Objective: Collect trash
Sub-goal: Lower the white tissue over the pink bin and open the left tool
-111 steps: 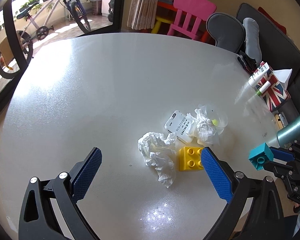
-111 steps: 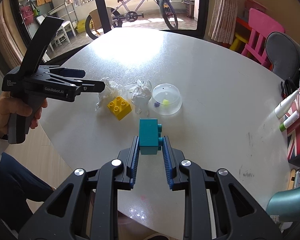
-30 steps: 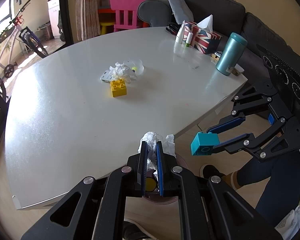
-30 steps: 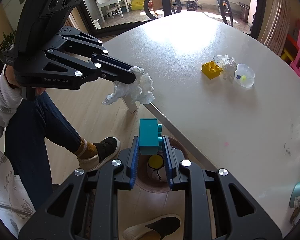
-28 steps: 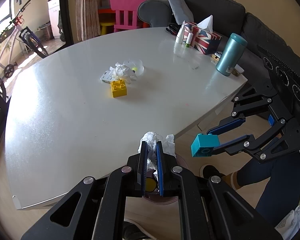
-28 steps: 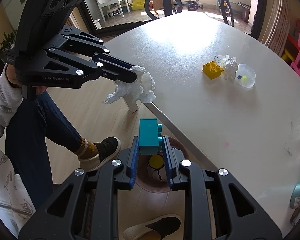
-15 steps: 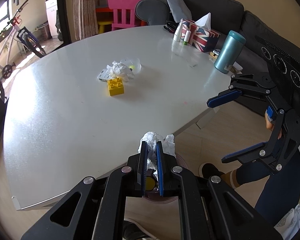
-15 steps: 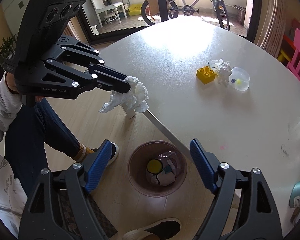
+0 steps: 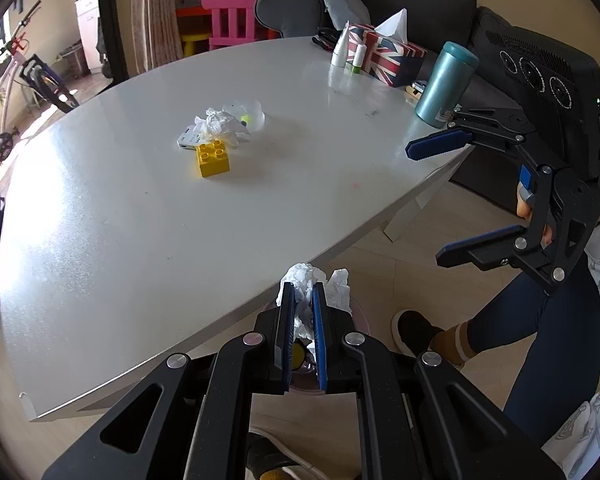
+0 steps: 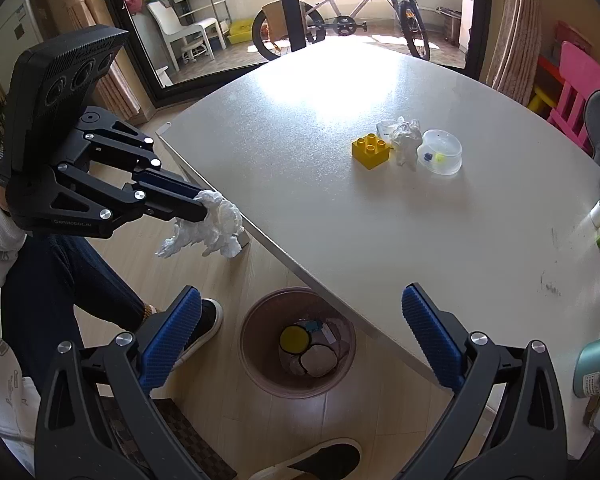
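Your left tongs [image 9: 302, 308] clamp the tissue [image 10: 208, 226] off the counter [image 10: 380, 216], ready for the bin [image 10: 298, 342]. Right tongs [image 10: 300, 340] hang apart, empty, above it.

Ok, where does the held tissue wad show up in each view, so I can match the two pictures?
Left wrist: tissue wad sits low at centre, pinched in the left gripper, just off the table's near edge.
Right wrist: tissue wad is left of centre, at the tip of the left gripper, beside the table corner and above the floor.
Shared landmark: the yellow brick on the table.
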Tool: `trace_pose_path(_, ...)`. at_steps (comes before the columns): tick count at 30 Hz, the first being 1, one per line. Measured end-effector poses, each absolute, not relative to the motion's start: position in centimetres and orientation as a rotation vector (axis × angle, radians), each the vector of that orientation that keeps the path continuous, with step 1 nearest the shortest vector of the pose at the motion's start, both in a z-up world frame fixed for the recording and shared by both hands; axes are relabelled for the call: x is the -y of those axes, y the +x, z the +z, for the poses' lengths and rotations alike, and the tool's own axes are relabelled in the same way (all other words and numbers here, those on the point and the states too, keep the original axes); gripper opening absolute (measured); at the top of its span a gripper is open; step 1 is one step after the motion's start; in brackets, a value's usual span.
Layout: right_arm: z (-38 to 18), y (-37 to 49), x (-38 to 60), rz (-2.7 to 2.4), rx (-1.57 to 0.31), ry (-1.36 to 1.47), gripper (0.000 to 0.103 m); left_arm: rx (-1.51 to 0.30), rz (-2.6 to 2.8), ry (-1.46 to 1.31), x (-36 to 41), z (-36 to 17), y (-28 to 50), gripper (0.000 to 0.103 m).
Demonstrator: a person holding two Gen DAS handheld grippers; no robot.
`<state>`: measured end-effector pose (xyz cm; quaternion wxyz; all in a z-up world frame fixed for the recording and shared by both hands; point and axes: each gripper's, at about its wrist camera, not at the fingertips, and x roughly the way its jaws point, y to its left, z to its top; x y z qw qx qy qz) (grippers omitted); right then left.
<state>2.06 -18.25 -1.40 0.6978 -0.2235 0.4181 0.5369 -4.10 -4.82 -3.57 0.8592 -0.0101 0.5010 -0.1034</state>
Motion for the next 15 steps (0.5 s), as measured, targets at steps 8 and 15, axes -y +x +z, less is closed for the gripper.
trace_pose_path(8,-0.7,3.1,19.2,1.154,-0.920,-0.456,0.099,-1.083,-0.242,-0.011,5.4,-4.4,-4.5,0.009)
trace_pose_path(15,-0.6,3.8,19.5,1.140,-0.918,-0.433,0.099,-1.090,-0.258,-0.007,6.0,-4.6,-4.5,0.009)
